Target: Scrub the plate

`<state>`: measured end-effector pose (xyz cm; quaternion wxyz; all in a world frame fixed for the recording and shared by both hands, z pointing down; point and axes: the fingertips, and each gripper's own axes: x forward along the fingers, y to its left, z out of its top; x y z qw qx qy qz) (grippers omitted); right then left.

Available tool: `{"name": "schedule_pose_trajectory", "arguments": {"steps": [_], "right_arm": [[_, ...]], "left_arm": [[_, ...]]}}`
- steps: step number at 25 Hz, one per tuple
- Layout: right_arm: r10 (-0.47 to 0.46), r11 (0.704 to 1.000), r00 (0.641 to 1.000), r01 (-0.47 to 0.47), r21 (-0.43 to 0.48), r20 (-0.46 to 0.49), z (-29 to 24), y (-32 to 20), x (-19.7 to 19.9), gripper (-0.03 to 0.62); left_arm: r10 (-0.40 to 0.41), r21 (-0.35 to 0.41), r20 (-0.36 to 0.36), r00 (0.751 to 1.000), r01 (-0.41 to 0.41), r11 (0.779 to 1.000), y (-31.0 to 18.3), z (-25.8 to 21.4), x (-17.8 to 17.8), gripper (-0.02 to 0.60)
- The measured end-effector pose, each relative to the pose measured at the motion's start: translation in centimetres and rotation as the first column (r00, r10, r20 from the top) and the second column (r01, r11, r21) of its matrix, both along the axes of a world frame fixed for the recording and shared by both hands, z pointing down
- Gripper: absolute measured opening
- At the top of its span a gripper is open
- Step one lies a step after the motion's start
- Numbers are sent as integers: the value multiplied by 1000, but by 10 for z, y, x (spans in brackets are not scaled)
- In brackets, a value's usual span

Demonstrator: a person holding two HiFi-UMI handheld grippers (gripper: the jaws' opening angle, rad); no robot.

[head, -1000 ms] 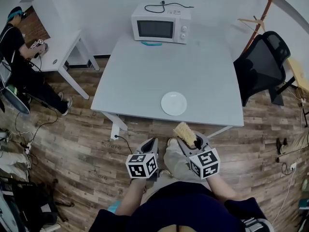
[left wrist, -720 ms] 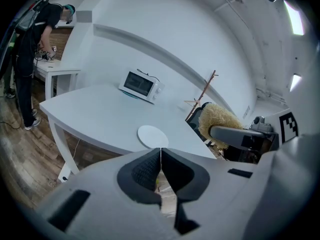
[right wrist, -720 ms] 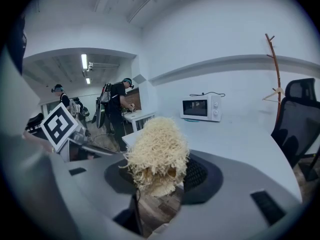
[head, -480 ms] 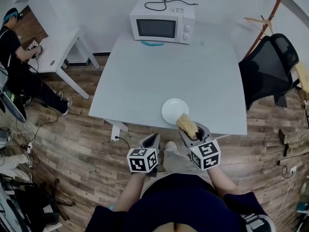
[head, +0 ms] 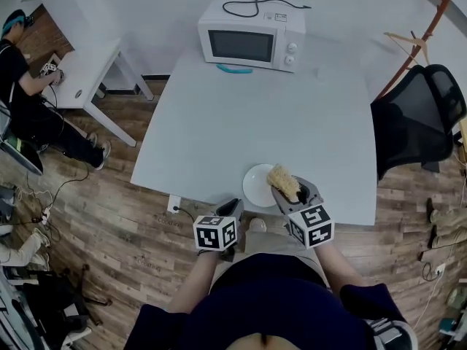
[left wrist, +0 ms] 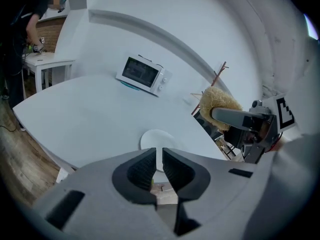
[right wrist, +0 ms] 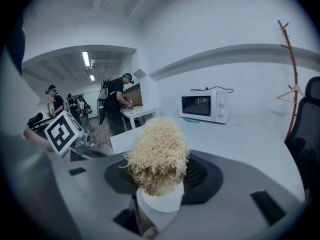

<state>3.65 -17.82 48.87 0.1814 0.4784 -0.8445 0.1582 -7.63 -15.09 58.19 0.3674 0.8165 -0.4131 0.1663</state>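
left gripper (left wrist: 159,158): jaws together, empty, just off table (head: 219,115) edge | right gripper (head: 293,195): clamped on brush (head: 283,181), bristles over plate's right side | plate (head: 255,185): lay on table by near edge

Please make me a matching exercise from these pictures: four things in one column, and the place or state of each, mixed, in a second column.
1 plate
2 microwave
3 scrub brush
4 left gripper

A at the far edge of the table
B held in the right gripper
C shut, holding nothing
D at the table's near edge

Pairs: 1-D, 2-A, 3-B, 4-C
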Motion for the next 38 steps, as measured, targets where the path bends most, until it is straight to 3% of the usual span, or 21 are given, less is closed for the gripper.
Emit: {"name": "schedule_pose_trajectory", "arguments": {"steps": [3,5,11,20,29,38], "right_arm": [[-32,999,999,32,-20,-6,12,-17,1,186],[-52,998,999,52,-38,-10,21,-25,1,186],[-99,990,994,95,-104,-42,57,-39,14,186],[-179,971,982,167,-171,-62,90,-46,14,186],[-232,955,969,210,-211,-86,113,-56,11,186],[-288,931,943,234,-279,-169,143,-57,13,186]], "left_arm": [[-5,-42,-3,1000,5,999,-14,13,6,43],[-6,-81,-10,1000,5,997,-22,24,11,143],[-36,-172,-12,999,33,985,-44,55,22,143],[-67,-223,45,997,75,972,-59,78,19,97],[-77,-223,38,996,83,971,-62,81,23,72],[-80,-220,41,996,87,971,-61,80,23,71]]}}
